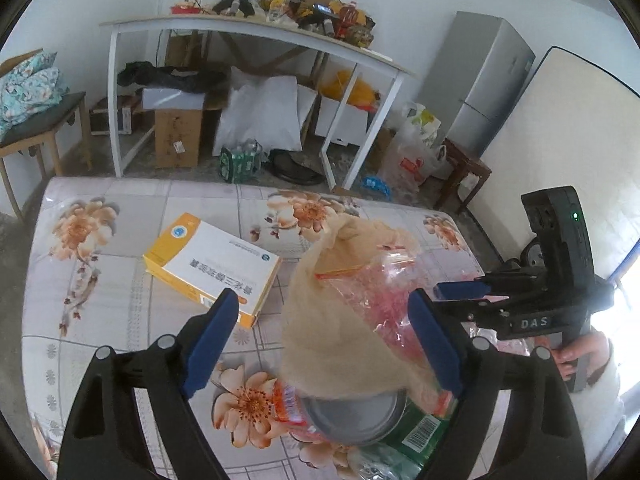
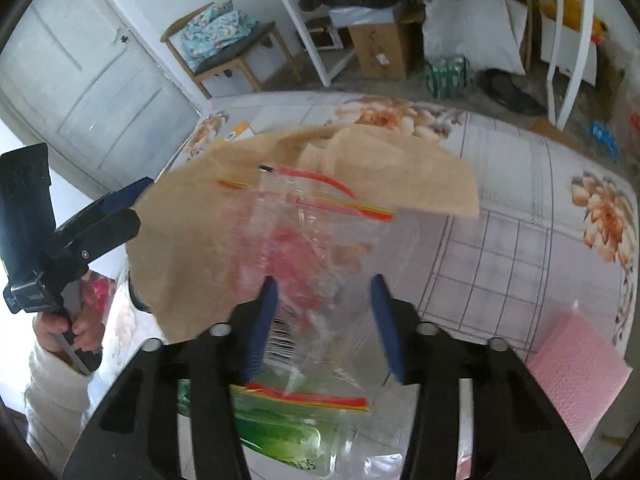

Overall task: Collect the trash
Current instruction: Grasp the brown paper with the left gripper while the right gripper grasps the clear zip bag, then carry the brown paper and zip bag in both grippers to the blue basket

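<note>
A heap of trash lies on the flowered tablecloth (image 1: 120,320): a beige paper sheet (image 1: 328,320), a clear zip bag (image 1: 380,292) with red bits, a metal can (image 1: 356,416) and a green bottle (image 1: 420,432). My left gripper (image 1: 322,344) stands wide open around the beige paper, and its left pad is clear of it. A yellow and white box (image 1: 212,264) lies just beyond that pad. In the right wrist view my right gripper (image 2: 326,320) straddles the clear zip bag (image 2: 320,248), jaws partly apart, with no firm pinch visible. The beige paper (image 2: 200,240) rises behind.
A pink foam sheet (image 2: 576,364) lies at the table's right. Beyond the table stand a cluttered white table (image 1: 256,28), cardboard boxes, a fridge (image 1: 480,80) and a chair (image 1: 44,120) with bedding. A hand (image 1: 580,356) holds the right gripper's handle.
</note>
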`<state>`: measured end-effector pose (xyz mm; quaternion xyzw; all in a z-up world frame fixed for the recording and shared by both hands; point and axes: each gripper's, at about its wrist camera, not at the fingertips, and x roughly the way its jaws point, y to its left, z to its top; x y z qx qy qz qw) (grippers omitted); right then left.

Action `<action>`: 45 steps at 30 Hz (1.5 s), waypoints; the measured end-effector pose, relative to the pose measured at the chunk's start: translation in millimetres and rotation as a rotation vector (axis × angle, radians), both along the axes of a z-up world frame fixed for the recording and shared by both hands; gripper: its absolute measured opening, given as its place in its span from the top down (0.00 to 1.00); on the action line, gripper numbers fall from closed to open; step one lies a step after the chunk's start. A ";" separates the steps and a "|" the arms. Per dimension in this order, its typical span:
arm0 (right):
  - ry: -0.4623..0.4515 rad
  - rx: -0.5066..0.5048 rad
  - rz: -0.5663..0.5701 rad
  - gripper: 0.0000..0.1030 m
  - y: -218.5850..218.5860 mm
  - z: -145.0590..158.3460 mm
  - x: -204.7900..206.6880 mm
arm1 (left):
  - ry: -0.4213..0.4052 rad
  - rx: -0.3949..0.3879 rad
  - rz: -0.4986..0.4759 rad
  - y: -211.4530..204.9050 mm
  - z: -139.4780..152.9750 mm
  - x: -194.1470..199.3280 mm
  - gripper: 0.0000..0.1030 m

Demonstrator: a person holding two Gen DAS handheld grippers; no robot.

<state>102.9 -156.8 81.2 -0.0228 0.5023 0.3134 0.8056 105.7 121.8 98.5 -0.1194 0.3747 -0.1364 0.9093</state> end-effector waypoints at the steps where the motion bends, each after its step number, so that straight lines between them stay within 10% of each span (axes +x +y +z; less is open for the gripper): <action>1: 0.003 0.000 -0.006 0.63 -0.4 -1.9 0.7 | 0.007 -0.005 -0.004 -0.2 -2.1 1.8 0.18; 13: -0.004 0.123 -0.089 0.93 -32.3 11.3 -1.0 | 0.052 -0.088 -0.024 3.3 -6.2 10.2 0.99; 23: -0.105 0.259 -0.088 0.95 -61.9 63.6 -46.5 | -0.173 -0.113 0.021 2.8 62.2 -31.7 1.00; 33: -0.190 0.352 0.032 0.95 -30.1 124.6 -119.1 | -0.434 -0.138 0.177 54.8 154.4 -168.2 1.00; 45: -0.048 0.452 0.311 0.95 76.9 119.2 -186.5 | -0.444 -0.117 0.448 157.2 158.0 -345.3 1.00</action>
